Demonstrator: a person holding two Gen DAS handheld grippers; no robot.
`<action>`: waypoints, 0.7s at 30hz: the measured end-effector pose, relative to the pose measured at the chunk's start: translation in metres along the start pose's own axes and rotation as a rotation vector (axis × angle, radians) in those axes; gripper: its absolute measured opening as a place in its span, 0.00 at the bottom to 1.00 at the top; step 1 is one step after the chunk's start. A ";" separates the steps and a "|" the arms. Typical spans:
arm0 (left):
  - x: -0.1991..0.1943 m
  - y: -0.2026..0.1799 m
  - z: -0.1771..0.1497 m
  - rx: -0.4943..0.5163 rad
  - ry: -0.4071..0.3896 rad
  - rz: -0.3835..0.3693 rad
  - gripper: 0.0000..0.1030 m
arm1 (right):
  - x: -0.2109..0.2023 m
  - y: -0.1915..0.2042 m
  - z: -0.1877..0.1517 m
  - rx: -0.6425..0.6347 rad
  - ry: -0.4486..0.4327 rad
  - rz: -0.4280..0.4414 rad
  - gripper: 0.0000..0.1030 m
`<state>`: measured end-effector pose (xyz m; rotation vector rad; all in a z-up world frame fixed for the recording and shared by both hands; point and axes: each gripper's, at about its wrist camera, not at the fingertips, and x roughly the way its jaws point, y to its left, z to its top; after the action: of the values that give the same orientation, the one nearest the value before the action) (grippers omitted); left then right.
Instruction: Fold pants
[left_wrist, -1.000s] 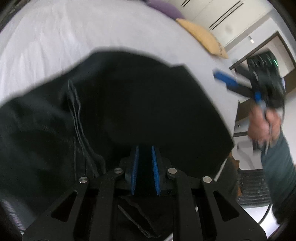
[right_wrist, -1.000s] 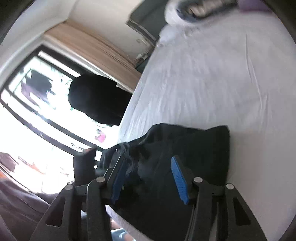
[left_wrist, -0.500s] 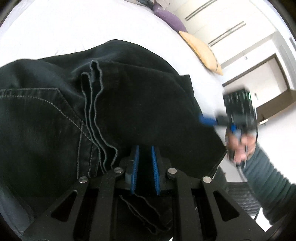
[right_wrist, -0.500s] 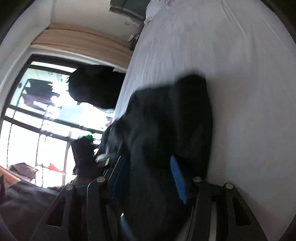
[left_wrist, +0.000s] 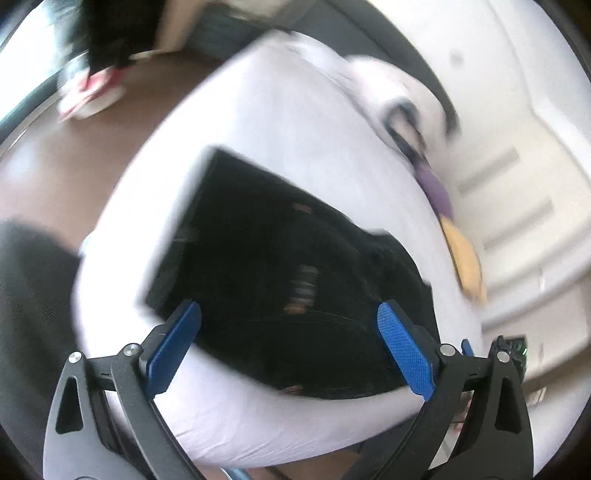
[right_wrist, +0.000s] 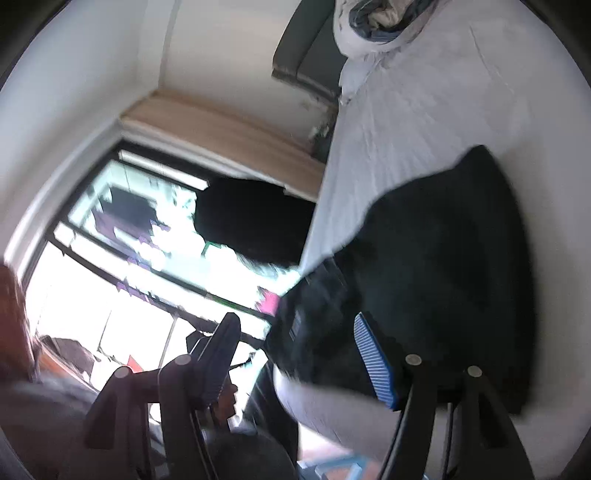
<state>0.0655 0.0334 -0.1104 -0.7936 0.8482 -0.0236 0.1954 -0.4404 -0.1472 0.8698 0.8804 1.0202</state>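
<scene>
On white bedsheet (left_wrist: 258, 110): folded black denim pants (left_wrist: 280, 266). Left gripper (left_wrist: 288, 343) and right gripper (right_wrist: 295, 354) both opening, empty. Fold released; next, smoothing or regrasping.

Left wrist: looks down along its fingers onto the bed (left_wrist: 258, 424) from above.
Right wrist: near, facing level across the bed's edge toward the window (right_wrist: 122, 258).
Shared: the black pants (left_wrist: 288, 266) on the sheet.
</scene>
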 end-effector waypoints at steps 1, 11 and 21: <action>-0.005 0.012 0.000 -0.042 -0.017 0.003 0.95 | 0.010 -0.001 0.005 0.018 -0.009 0.010 0.66; 0.031 0.055 -0.001 -0.257 -0.011 -0.045 0.95 | 0.148 0.009 -0.004 0.109 0.117 0.060 0.66; 0.051 0.073 0.010 -0.415 0.040 -0.156 0.49 | 0.151 0.002 -0.014 0.152 0.154 0.042 0.66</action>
<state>0.0863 0.0753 -0.1866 -1.2519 0.8385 -0.0012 0.2234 -0.2947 -0.1795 0.9497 1.0842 1.0782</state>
